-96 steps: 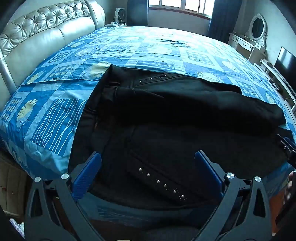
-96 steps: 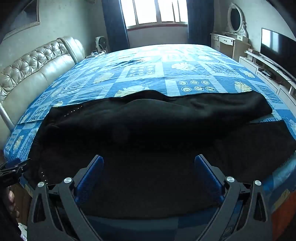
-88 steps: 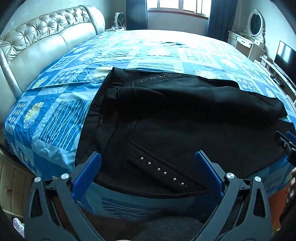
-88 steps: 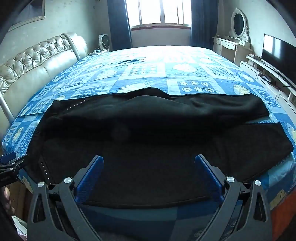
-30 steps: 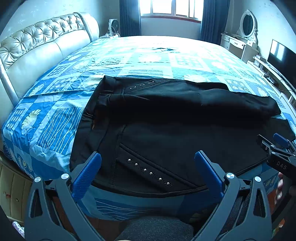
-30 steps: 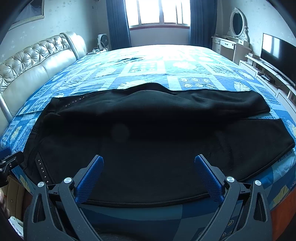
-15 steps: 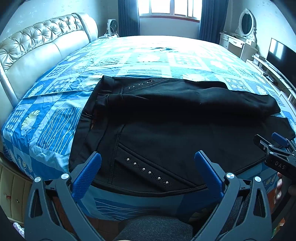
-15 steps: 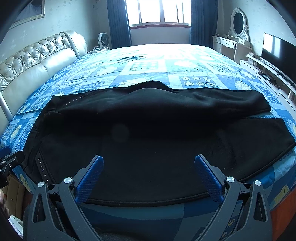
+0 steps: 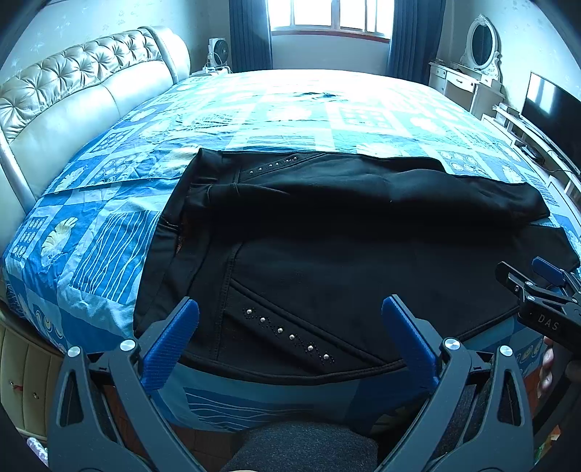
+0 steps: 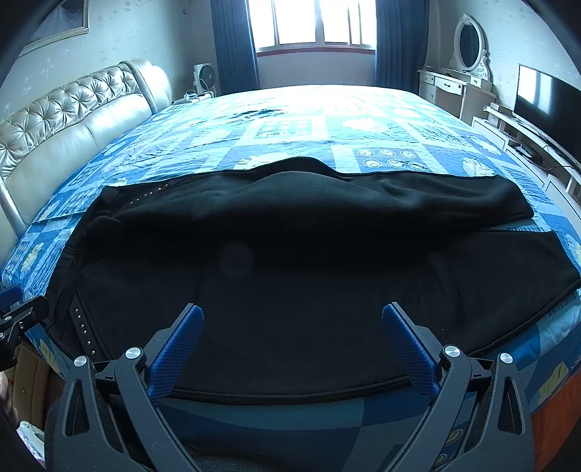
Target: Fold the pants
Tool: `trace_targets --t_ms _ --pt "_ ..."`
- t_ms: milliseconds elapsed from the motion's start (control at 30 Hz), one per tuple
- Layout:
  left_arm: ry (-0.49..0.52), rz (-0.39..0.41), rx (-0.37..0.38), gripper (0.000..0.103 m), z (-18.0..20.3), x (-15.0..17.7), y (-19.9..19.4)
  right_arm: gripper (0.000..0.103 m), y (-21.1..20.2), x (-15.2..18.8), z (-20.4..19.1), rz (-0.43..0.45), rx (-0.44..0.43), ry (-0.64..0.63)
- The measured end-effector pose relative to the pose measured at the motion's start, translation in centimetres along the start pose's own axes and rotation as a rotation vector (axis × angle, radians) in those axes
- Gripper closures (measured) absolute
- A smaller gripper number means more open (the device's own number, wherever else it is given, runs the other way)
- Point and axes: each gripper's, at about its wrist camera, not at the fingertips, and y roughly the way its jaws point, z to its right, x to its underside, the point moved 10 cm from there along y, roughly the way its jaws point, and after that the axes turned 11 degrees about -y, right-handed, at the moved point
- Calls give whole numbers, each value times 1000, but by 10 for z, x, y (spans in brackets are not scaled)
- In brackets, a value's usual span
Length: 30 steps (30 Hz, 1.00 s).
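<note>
Black pants [image 9: 326, 232] lie flat across the near side of the bed, waist to the left, legs to the right. Rows of small studs [image 9: 287, 334] mark the pockets. The far leg [image 10: 326, 203] is bunched and lies partly over the near one. My left gripper [image 9: 290, 319] hovers open over the near hem by the waist, holding nothing. My right gripper [image 10: 292, 326] hangs open above the near leg's edge, also holding nothing. Each gripper shows at the edge of the other's view: the right gripper [image 9: 533, 287], the left gripper [image 10: 18, 308].
The bed carries a blue patterned cover [image 9: 109, 232] and a padded beige headboard [image 9: 72, 90] at the left. A dresser with an oval mirror [image 10: 468, 40] and a television [image 10: 544, 98] stand at the right. A window [image 10: 312, 25] is behind the bed.
Both grippers have drawn back and up a little from the bed, so more of the pants and the cover shows. The pants have not moved.
</note>
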Motion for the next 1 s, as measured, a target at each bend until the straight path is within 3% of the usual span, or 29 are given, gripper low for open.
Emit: trace_targets --t_ms 333,400,467,533,600,767,867,1000 --pt "7 12 6 2 2 0 0 5 -2 0 -3 -2 -10 -11" --pt "-10 -17 73 2 4 2 1 5 -3 -4 -4 -1 -33 -26" --pt "-30 -99 169 2 5 5 6 5 -5 -12 -6 6 -83 -41" --pt "-48 -128 201 2 -4 -2 9 5 -6 -25 -6 22 -165 -52" --pt "-69 -135 236 2 -23 -18 15 5 -6 -44 -7 52 -254 -70" --pt "-85 -117 292 2 -69 -81 52 5 17 -100 -10 80 -363 -208" --pt "-78 -148 325 2 -93 -124 102 5 55 -130 -17 42 -387 -313" --pt "-141 -203 308 4 -117 -159 170 5 122 -155 -17 -76 -403 -362"
